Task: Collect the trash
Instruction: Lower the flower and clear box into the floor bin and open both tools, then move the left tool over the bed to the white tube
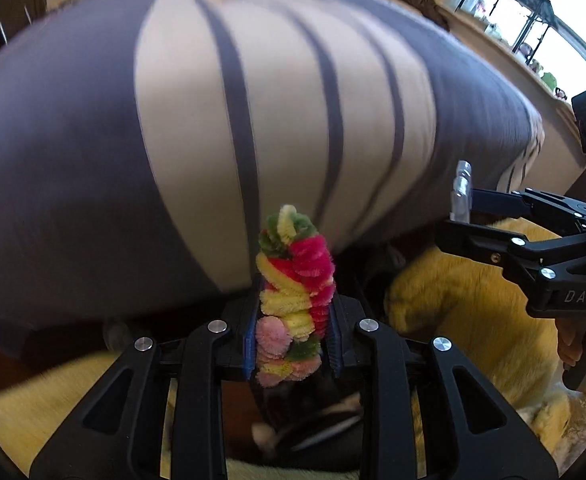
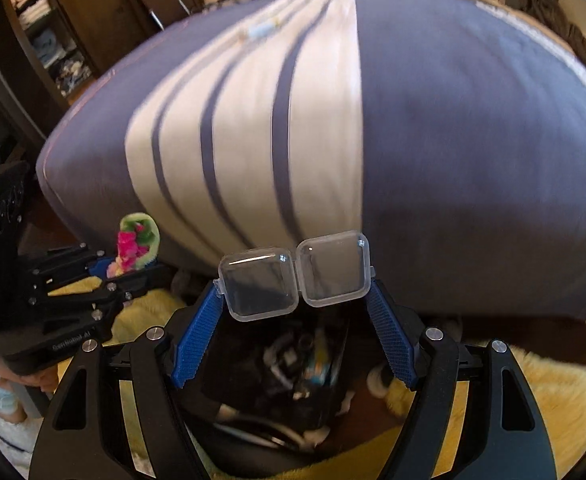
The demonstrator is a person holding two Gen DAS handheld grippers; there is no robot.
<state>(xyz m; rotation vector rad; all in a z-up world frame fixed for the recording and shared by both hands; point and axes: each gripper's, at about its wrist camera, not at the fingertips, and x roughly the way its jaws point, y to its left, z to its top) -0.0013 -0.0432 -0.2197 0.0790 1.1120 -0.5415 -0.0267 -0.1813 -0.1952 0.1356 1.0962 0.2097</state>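
Nearest my left camera, a twisted bundle of pipe cleaners (image 1: 293, 280) (yellow, pink, red and green, wound into a fuzzy coil) stands upright between the blue pads of my left gripper (image 1: 292, 336), which are drawn in tight against its sides and hold it. In my right gripper (image 2: 295, 300) I carry a small clear plastic case (image 2: 295, 276), hinged open so both halves lie side by side; my blue fingers (image 2: 195, 344) stand wide apart and press on its two outer ends. From the left view that same case shows edge-on at the tips of the right gripper, off to the right. Below both grippers, partly hidden by them and blurred, is a dark bin (image 2: 293, 364) with mixed bits inside. It sits on a fluffy yellow rug (image 2: 553, 392). Just beyond rises a bed with a grey-blue cover (image 2: 473, 160) crossed by a white band with dark stripes. On the far part of that cover lies a small pale object (image 2: 259, 32), too blurred to name.
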